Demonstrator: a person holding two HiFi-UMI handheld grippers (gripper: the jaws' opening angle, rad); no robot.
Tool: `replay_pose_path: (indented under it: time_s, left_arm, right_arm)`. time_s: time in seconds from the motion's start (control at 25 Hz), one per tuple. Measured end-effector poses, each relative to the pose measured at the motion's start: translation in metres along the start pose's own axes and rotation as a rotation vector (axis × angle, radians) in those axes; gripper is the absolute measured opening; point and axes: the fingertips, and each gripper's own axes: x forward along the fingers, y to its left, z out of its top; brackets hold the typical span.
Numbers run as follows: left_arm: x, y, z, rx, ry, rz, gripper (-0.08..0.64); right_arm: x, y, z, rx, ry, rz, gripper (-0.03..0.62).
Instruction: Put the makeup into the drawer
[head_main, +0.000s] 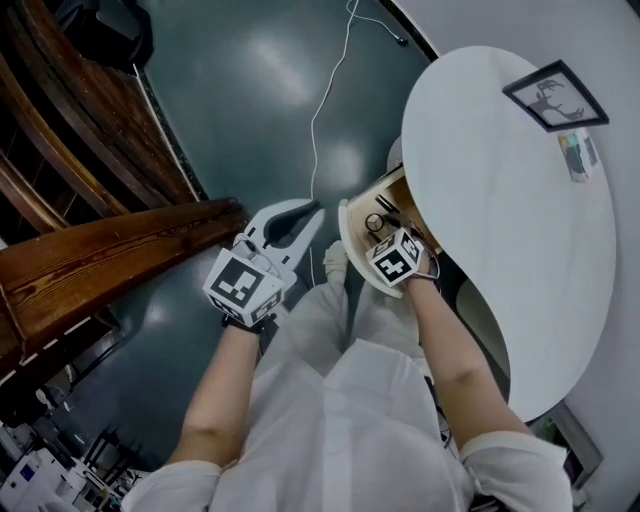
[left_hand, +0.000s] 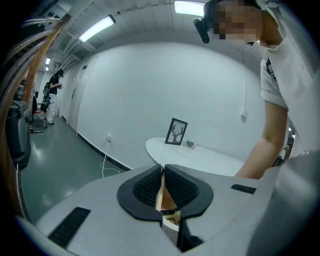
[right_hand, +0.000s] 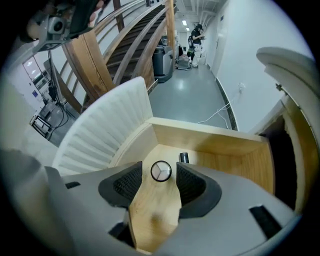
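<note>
Open wooden drawer, ribbed white front. Round white-lidded compact flat on drawer floor, near middle. Small dark tube just beside it, toward side wall.

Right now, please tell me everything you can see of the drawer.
The drawer stands pulled open from under the white table. Its inside looks like light wood, and its front is white and ribbed. On its floor lie a round compact with a white lid and a small dark cylinder. The right gripper hovers over it, tongs open either side of the compact, apparently without touching.
</note>
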Motion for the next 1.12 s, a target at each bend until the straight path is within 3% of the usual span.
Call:
replay_pose_path:
  time_s: [0.28, 0.64, 1.12]
  left_arm:
    - [-0.012, -0.001, 0.027, 0.031, -0.03, -0.004, 0.021]
    - [-0.031, -0.001, 0.07, 0.083, -0.08, -0.001, 0.021]
    - [-0.062, 0.007, 0.136, 0.14, -0.19, 0.035, 0.021]
  right_arm:
    - [-0.062, 0.008, 0.018, 0.068, -0.093, -0.047, 0.203]
    - [-0.167, -0.001, 0.041, 0.172, -0.284, -0.148, 0.19]
    - [-0.314, -0.067, 0.047, 0.334, -0.535, -0.442, 0.136]
